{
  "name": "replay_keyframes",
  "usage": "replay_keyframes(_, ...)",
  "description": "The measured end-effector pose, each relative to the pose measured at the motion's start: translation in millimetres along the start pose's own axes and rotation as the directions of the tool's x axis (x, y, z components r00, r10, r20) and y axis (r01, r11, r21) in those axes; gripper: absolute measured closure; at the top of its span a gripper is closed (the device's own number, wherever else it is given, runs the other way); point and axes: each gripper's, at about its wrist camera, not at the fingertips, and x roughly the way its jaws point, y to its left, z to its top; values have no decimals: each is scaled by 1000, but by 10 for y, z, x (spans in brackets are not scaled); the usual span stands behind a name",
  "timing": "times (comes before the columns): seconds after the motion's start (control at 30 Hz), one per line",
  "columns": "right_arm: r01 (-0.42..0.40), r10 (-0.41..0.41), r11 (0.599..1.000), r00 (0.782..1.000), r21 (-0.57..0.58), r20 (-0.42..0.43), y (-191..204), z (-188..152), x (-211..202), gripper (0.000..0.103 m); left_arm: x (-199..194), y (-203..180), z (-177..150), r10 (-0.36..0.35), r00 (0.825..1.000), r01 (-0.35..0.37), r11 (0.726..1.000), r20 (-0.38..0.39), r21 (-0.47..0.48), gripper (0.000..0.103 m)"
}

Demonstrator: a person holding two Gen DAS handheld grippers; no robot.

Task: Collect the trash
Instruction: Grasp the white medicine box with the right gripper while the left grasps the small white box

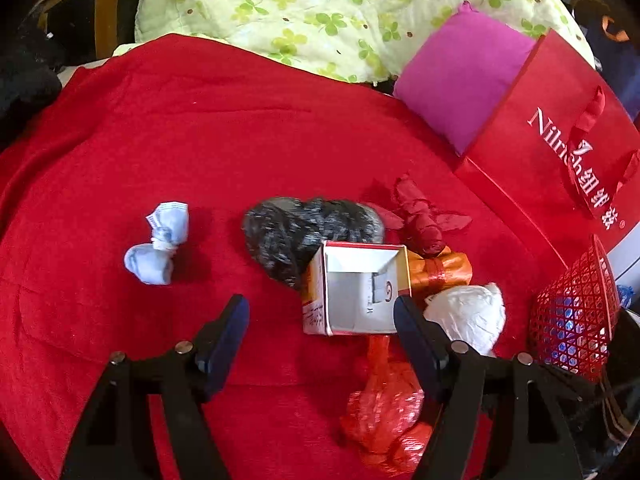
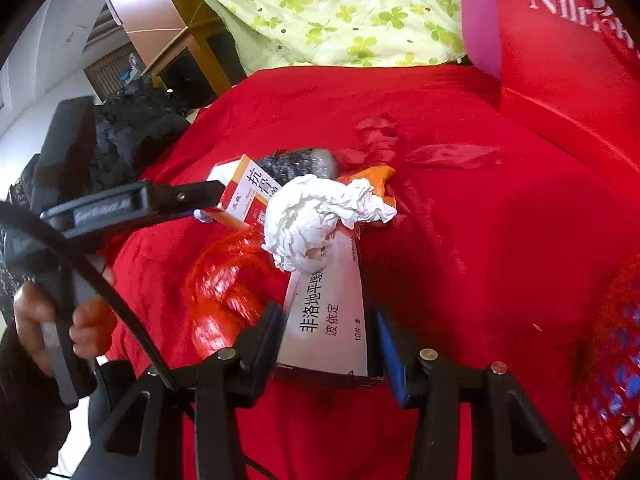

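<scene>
Left wrist view: left tool (image 1: 322, 314) hangs wide apart over the red cloth (image 1: 200, 140), gripping nothing; the open-ended orange-and-white box (image 1: 356, 288) sits by its right finger, mouth facing the camera. A knotted blue mask (image 1: 160, 246) lies alone to the left with bare cloth around it. The red mesh basket (image 1: 576, 316) waits at the right edge.

Right wrist view: right tool (image 2: 328, 340) is clamped on a white medicine box (image 2: 328, 312), long axis pointing away, crumpled white tissue (image 2: 316, 216) at its far end.
</scene>
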Motion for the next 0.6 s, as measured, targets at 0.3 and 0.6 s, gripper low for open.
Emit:
replay_keyframes(0.3,82,-63,991,982,-105,179,75,-141,-493,53,-200,-273,-25,38,993,-45,997,109,66,27)
replay_keyframes(0.6,-284,280,928,959,242,52,-395,10,-333,53,48,-206,-34,107,993,-109,993,56,39,25)
